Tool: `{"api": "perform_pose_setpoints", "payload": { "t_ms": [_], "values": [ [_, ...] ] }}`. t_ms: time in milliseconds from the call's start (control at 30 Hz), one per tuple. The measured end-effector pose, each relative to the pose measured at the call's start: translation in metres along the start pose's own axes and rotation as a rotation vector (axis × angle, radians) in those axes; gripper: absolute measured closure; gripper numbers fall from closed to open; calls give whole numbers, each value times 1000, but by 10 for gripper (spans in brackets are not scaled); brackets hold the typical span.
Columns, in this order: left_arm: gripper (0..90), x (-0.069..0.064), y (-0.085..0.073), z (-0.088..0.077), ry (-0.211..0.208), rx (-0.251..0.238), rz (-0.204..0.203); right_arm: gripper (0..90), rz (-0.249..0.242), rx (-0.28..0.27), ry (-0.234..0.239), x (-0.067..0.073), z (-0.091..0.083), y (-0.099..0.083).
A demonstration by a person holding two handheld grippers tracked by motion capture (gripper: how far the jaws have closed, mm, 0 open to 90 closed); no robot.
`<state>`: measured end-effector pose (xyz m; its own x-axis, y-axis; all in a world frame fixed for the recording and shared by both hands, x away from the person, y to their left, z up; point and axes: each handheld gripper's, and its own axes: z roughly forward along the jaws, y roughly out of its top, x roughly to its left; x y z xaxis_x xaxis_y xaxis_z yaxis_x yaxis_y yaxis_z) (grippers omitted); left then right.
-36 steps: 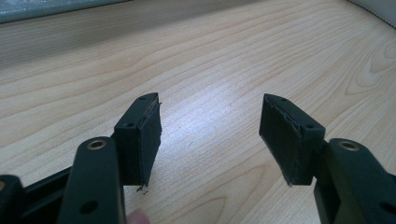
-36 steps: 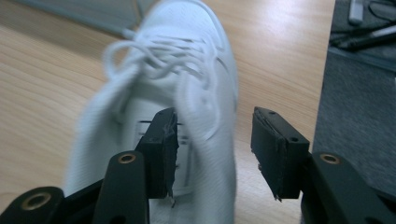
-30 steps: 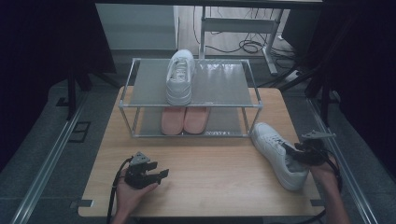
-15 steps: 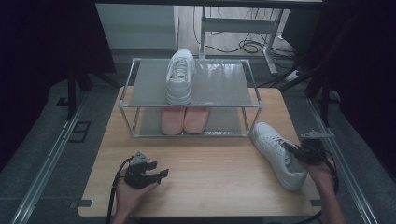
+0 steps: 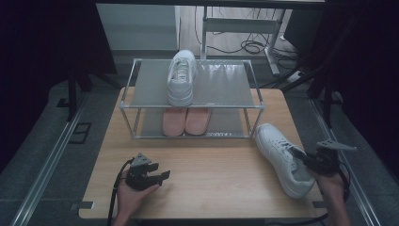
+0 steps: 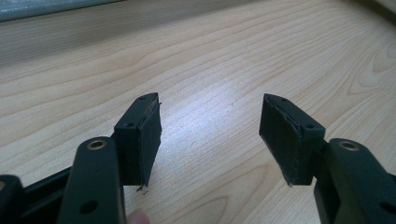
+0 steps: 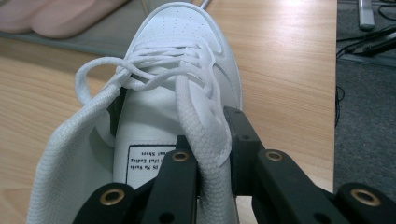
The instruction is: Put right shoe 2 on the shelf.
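At the left of the high view, the left gripper (image 5: 162,176) is resting low over the near part of the wooden table (image 5: 216,188), held in the person's left hand (image 5: 129,195), with its cable looping off toward the table's near edge. In the left gripper view its two black jaws are standing wide apart, the pads (image 6: 149,140) facing each other with nothing but bare wood grain between them.

Moving toward the middle, a metal-framed shoe rack (image 5: 221,84) is sitting at the far side of the table. One white sneaker (image 5: 181,77) is lying on its grey top shelf, toe pointing toward the person, and a pair of pink shoes (image 5: 186,120) is sitting side by side on the lower shelf just beneath it.

At the right, a second white sneaker (image 5: 282,157) is lying on the table just beside the rack's near right leg, its toe angled toward the rack and its heel toward the person's right hand (image 5: 331,186). The right gripper (image 5: 301,157) is reaching into the shoe's opening from the heel end. Its jaws have just been closing, and in the right gripper view they are now pinching the sneaker's side wall at the collar (image 7: 205,135), one jaw inside the shoe beside the tongue label and the other outside
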<state>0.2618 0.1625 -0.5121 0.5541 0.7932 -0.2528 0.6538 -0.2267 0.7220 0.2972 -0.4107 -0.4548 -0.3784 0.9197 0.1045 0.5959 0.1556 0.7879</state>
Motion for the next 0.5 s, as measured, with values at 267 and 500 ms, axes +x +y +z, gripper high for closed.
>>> {"api": "perform_pose_setpoints", "payload": {
  "t_ms": [267,500],
  "values": [
    [394,0,0,1,-2,2,1,826,-20,-41,30,16,-22,-7],
    [393,-1,0,1,-3,5,3,826,-25,-91,86,32,-33,-8]
  ]
}}
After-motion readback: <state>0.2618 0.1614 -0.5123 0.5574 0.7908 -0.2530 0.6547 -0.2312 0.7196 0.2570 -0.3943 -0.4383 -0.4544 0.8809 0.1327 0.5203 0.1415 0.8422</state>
